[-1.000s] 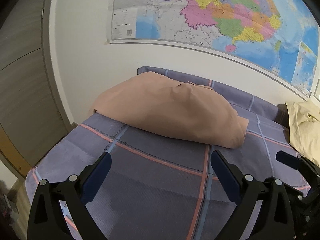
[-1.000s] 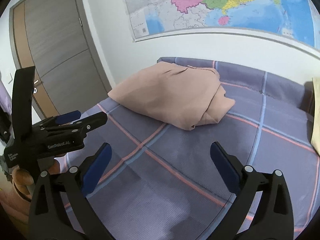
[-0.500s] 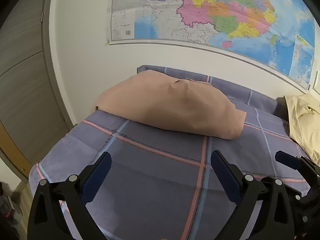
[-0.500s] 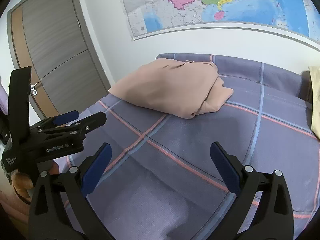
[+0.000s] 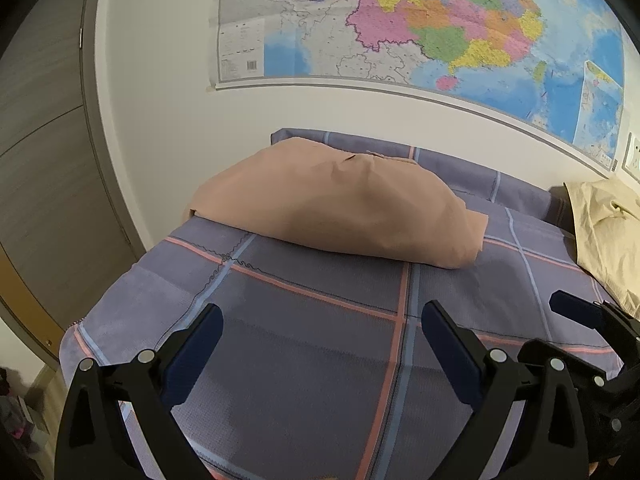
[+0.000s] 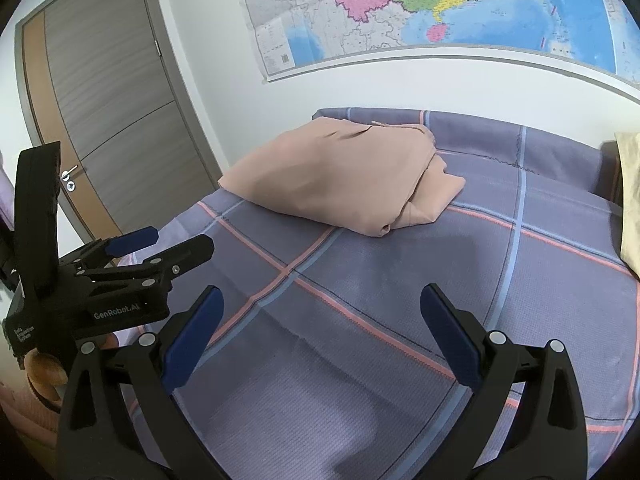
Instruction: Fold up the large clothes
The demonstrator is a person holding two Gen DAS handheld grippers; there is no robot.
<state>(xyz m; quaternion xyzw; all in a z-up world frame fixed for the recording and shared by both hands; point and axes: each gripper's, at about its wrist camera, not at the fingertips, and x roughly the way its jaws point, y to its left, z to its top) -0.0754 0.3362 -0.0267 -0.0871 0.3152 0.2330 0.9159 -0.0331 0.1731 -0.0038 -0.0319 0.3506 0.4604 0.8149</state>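
Door (image 6: 100, 92) and its handle sit at far left, seen only from the right wrist, which also catches the left tool (image 6: 132, 256) from the side, its blue-padded fingers parted and empty. Both tools have drawn back over the last second — the pink garment (image 5: 340, 204) now looks smaller and farther off, lying folded near the wall end of the bed (image 5: 320, 340), touched by neither. That suggests this fold is finished. The right tool (image 6: 320, 332) hangs released above bare bedspread. Rightward, the left wrist alone shows a cream garment (image 5: 604, 236) fully — probably the next piece.
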